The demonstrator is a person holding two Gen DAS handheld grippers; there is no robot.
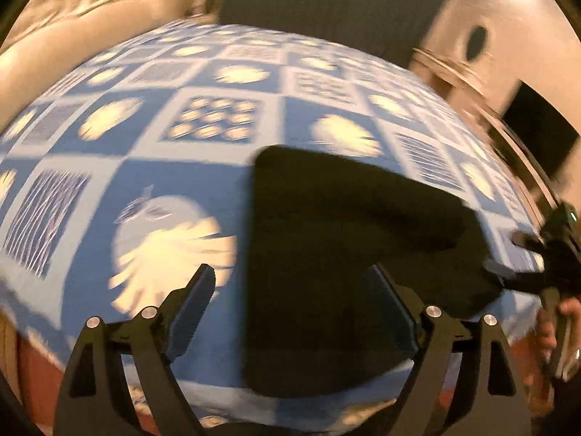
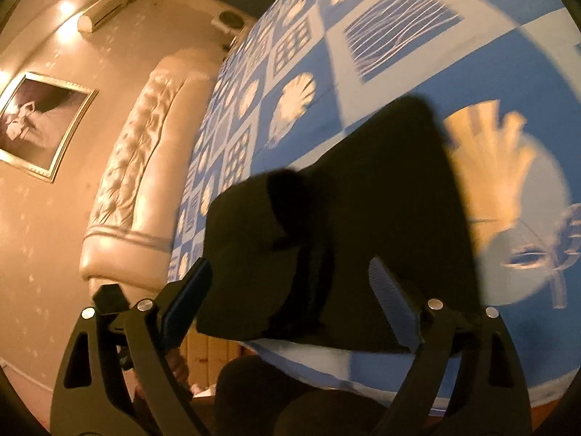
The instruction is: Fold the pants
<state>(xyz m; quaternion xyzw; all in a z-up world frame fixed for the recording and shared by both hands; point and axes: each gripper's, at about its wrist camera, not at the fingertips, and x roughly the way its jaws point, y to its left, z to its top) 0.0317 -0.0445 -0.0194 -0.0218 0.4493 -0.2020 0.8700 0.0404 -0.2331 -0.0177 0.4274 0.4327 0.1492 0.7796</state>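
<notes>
Pants (image 1: 326, 254) lie folded, long axis running away across the bedspread (image 1: 203, 181); both grippers' fingers spread, empty

- No readable text, label, brand, number or sign appears in either wrist view.
- The blue bedspread (image 1: 203, 189) beyond the tongs carries only printed shell and line motifs, no lettering.
- The framed picture (image 2: 40, 127), on the wall to the left of the right tongs, shows no legible caption.
</notes>
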